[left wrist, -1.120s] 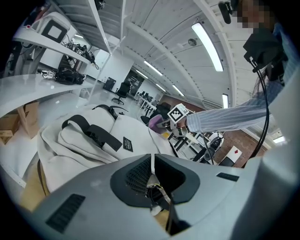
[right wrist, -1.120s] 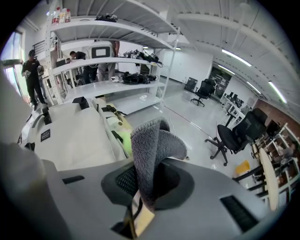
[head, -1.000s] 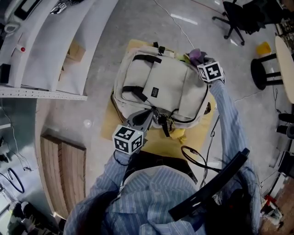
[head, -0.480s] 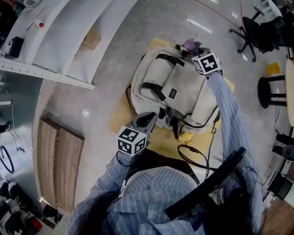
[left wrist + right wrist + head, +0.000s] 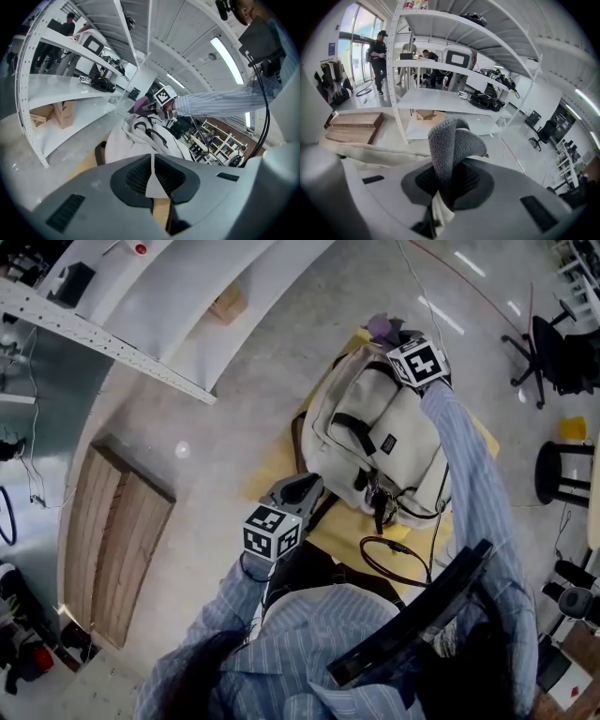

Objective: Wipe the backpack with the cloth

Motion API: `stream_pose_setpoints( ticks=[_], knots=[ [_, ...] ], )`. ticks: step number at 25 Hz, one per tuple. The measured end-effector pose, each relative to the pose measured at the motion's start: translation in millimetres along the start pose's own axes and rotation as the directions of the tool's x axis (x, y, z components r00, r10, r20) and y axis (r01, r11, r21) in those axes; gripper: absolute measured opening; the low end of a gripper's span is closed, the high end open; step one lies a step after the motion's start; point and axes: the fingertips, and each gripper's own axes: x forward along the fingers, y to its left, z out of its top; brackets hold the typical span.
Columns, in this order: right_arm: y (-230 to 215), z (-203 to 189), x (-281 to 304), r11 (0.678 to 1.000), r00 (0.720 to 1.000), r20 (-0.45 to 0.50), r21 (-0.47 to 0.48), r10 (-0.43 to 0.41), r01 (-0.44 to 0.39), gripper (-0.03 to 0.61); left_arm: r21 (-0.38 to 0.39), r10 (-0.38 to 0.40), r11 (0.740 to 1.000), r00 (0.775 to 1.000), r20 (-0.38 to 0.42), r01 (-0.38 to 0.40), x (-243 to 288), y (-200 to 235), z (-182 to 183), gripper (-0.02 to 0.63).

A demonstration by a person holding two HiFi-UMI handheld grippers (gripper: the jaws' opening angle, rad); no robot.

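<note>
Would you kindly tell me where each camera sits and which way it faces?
Head view: on the person's head, looking down at the backpack; striped sleeves, left tongs and right tongs show.
Left gripper view: on the left tongs, facing along the backpack toward the right tongs; right sleeve shows.
Right gripper view: on the right tongs, facing shelving; its jaws pinch the grey cloth.
Shared: the backpack, in head and left gripper views.

The right gripper [image 5: 397, 341] slides the cloth [image 5: 382, 327] along the backpack [image 5: 398, 413], from its right-hand side a second ago to its far top end now. The left gripper [image 5: 302, 487] now sits farther from the zip pulls [image 5: 377, 505], by the near left corner. The head view has turned, so the shelf [image 5: 103, 334] and backpack lie more slanted.
</note>
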Motion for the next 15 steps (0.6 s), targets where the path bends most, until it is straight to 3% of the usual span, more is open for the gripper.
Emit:
stream_pose_setpoints(
  ticks=[15],
  knots=[
    [41.8,20.0,18.2,0.991,0.997,-0.018,-0.11,0.075,-0.076,0.041,-0.018,0.067,0.998,0.998,0.008,-0.067,-17.9,12.5,-10.1,0.023]
  ],
)
